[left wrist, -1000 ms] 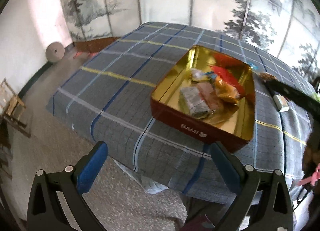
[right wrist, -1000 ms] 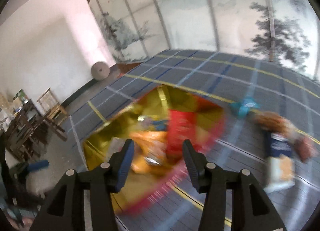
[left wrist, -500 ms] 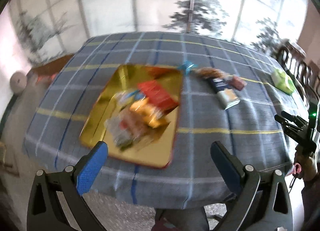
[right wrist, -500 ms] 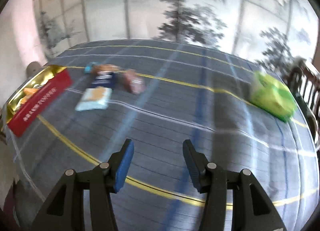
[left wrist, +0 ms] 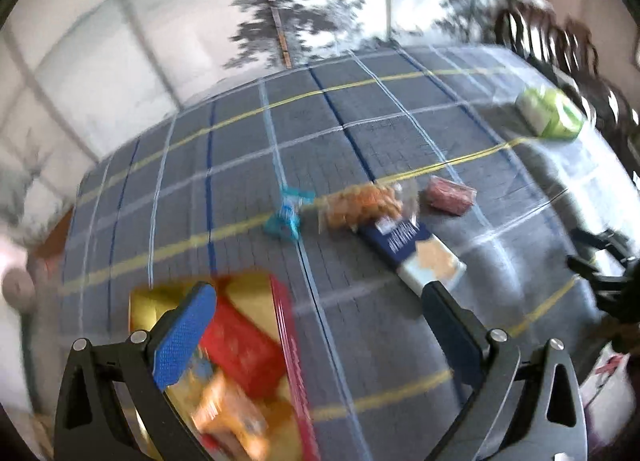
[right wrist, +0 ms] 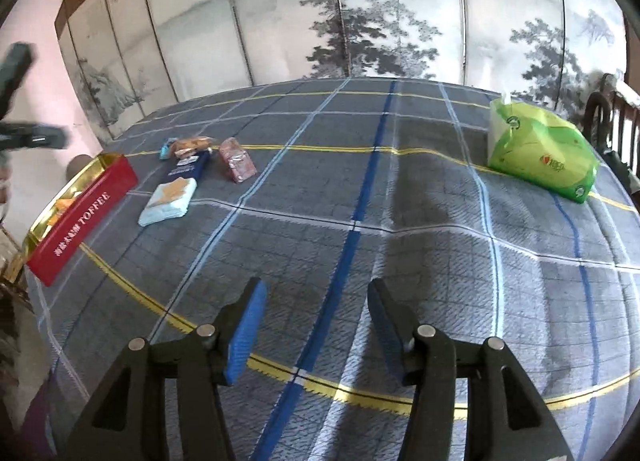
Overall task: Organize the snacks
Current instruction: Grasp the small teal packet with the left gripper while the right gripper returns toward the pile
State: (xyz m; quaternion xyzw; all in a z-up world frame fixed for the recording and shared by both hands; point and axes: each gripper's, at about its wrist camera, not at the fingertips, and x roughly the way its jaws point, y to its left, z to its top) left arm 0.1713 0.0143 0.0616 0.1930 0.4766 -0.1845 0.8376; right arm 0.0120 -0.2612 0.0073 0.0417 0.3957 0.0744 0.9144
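Note:
A red tin with a gold inside holds several snacks at the table's left edge. Beside it on the checked cloth lie a blue-and-white cracker pack, a pink packet, an orange snack bag and a teal candy. My left gripper hangs wide open and empty above the tin's right wall, with the cracker pack just beyond its right finger. My right gripper hovers over bare cloth mid-table, its jaws opening with nothing between them.
A green tissue pack sits at the far right of the table. A dark wooden chair stands past that edge. A painted folding screen runs behind the table. Open cloth lies between the snacks and the tissue pack.
The left gripper swung rightward from facing the tin, bringing the loose snacks into view. The right gripper left the tin for the table's middle and widened slightly.

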